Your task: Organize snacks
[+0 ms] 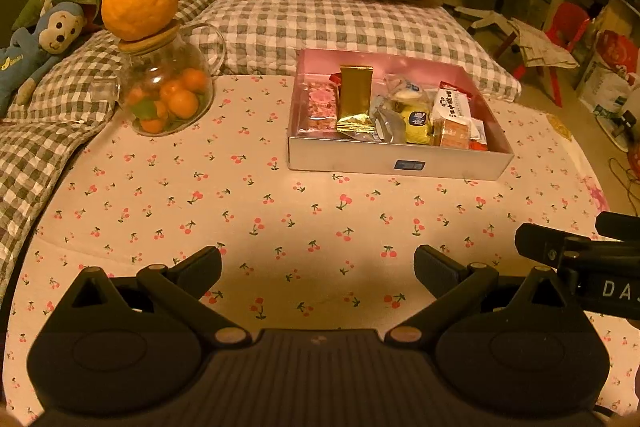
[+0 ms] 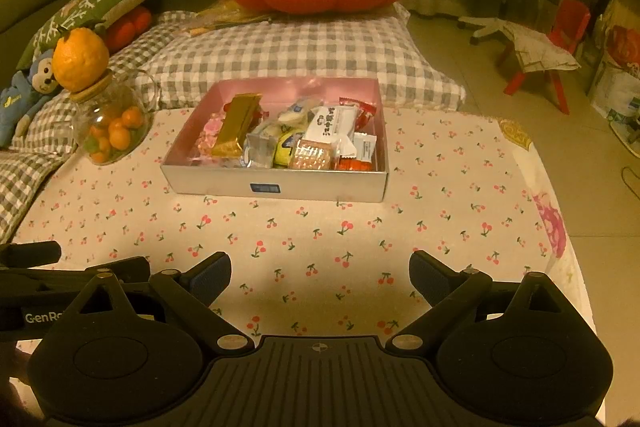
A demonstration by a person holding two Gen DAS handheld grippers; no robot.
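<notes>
So the cherry-print cloth (image 1: pixel 160 207) covers the whole surface, and the snack box (image 1: pixel 400 165) sits on it well ahead of both tools. The left gripper (image 1: pixel 318 269) is spread wide with nothing in it, same deal for the right gripper (image 2: pixel 320 273); both hover over bare cloth near the front edge. Left of the box there's a glass jar (image 1: pixel 166 99) of small oranges with a big orange (image 1: pixel 138 1) perched on its lid. Inside the box: a gold packet (image 1: pixel 355 99), a white wrapper (image 2: pixel 334 125) and a yellow one (image 1: pixel 416 125). The rest is a jumble, labels too small to read.
</notes>
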